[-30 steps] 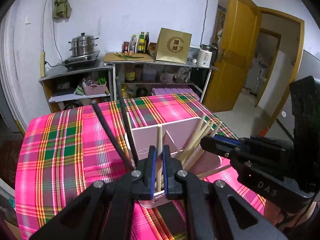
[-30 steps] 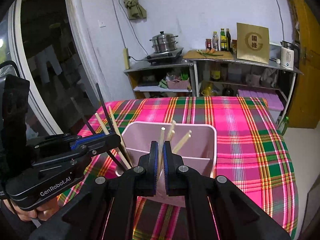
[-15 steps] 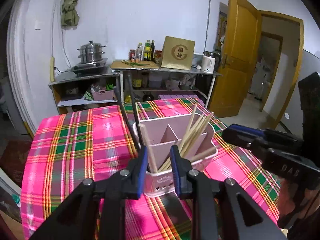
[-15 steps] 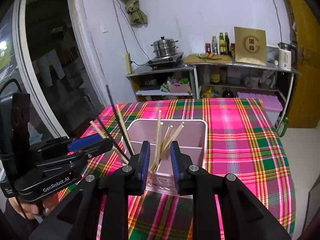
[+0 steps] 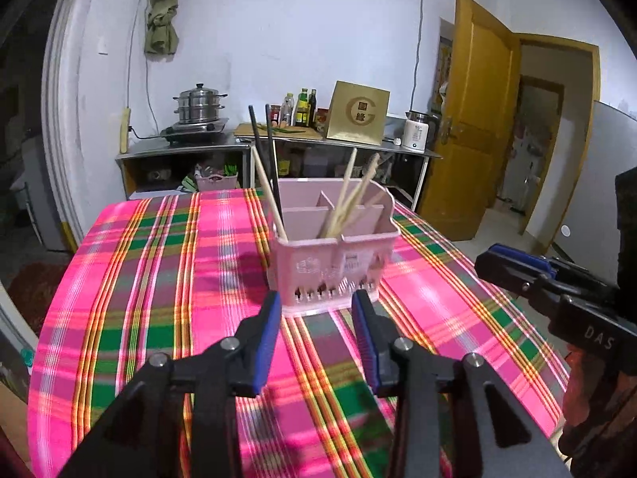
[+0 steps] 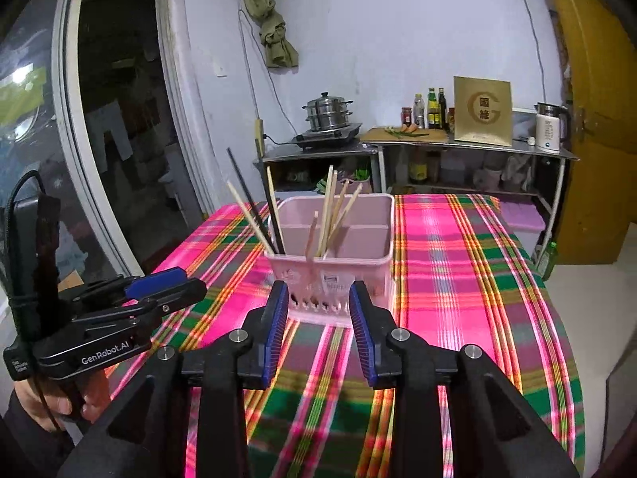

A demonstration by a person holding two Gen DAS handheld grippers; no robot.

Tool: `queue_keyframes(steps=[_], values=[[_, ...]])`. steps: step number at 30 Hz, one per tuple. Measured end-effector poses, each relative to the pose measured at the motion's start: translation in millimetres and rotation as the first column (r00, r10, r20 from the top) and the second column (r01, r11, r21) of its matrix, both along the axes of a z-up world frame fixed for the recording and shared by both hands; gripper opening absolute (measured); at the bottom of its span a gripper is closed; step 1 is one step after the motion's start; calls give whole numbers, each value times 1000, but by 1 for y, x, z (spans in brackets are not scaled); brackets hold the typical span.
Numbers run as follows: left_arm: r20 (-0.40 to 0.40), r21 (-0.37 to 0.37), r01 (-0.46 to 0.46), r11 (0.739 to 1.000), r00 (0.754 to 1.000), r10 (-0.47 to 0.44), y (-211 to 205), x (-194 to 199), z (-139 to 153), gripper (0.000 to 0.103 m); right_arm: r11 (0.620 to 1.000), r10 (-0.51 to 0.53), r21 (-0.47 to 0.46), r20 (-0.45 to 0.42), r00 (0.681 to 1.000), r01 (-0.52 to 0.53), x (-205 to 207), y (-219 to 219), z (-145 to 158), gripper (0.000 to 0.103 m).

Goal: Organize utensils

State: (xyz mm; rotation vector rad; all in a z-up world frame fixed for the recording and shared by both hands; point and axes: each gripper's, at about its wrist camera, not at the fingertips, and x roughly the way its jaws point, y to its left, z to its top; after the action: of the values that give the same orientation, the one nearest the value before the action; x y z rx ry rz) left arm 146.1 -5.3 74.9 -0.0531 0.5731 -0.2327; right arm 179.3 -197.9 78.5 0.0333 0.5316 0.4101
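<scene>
A pink utensil holder [image 5: 338,263] with divided compartments stands on the plaid tablecloth [image 5: 159,279]; it also shows in the right wrist view [image 6: 338,275]. Wooden chopsticks [image 5: 348,203] lean in its middle compartment, and black chopsticks [image 5: 266,159] with one wooden chopstick stand in its left one. My left gripper [image 5: 316,310] is open and empty, just short of the holder's front. My right gripper [image 6: 318,302] is open and empty, also just in front of the holder. Each gripper shows from the side in the other's view [image 5: 557,290] [image 6: 119,310].
Metal shelves [image 6: 458,147] stand behind the table with a steamer pot [image 6: 328,113], bottles, a gold box [image 6: 483,111] and a white kettle [image 6: 551,127]. A yellow door [image 5: 473,159] is open at the right. The table's edges fall away left and right.
Both grippers let go of their wooden chopsticks into the holder, opened wide and drew back and down from above the holder to in front of it.
</scene>
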Motion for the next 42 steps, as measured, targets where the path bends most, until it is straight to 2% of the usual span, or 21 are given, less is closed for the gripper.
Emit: queue_keyframes(steps=[10,21,31,42], values=[[58,6,-65,998,996,64,0,-64,-12,38,999,-37,-9,19,999,37,-68,-6,-25,34],[101,44,-92,995,991,87,-4,-108,-22,39,998,-62,-20,17,998,62,-107,-5,-42,34],[71,36,-102,994,993,99,-5,-114,-35,39,994,-97,-50,57,994,100,-122,-7,-42,34],[63,39,-102,994,993,99,-8,-114,-40,39,994,-97,-54,58,994,100,-122,-6,-42,34]])
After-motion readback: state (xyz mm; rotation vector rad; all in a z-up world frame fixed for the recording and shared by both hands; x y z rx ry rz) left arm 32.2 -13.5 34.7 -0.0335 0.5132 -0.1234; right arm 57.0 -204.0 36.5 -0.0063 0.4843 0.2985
